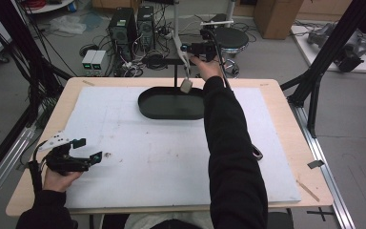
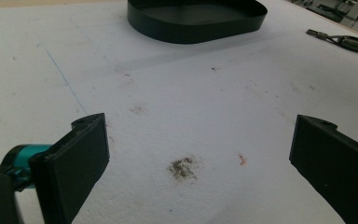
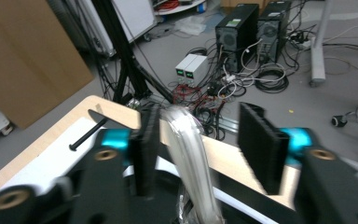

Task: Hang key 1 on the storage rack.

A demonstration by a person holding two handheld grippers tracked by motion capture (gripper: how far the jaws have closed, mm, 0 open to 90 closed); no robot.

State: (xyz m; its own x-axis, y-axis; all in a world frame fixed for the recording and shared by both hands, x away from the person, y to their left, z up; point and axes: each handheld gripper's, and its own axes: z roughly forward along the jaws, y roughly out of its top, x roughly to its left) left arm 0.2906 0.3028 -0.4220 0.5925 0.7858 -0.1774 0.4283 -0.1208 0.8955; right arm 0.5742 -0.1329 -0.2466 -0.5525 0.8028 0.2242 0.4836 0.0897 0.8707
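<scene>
Two grippers working apart; your right gripper (image 1: 189, 50) is reaching past the table's far edge, jaws spread with a clear bent plastic piece (image 1: 185, 67) leaning on one, probably for dropping; it's hanging over the black tray (image 1: 164, 109), long axis near vertical, tip down; your left gripper (image 1: 86, 150) is idling wide open, empty, over the white mat (image 1: 162, 157).

Black tray (image 1: 171, 103), white mat (image 1: 147, 157)

The shallow black oval tray (image 1: 170, 104) lies on the white foam mat (image 1: 124, 138), well ahead of the left gripper (image 1: 86, 150) and just below the right gripper (image 1: 187, 48), which hangs over its far rim.
</scene>
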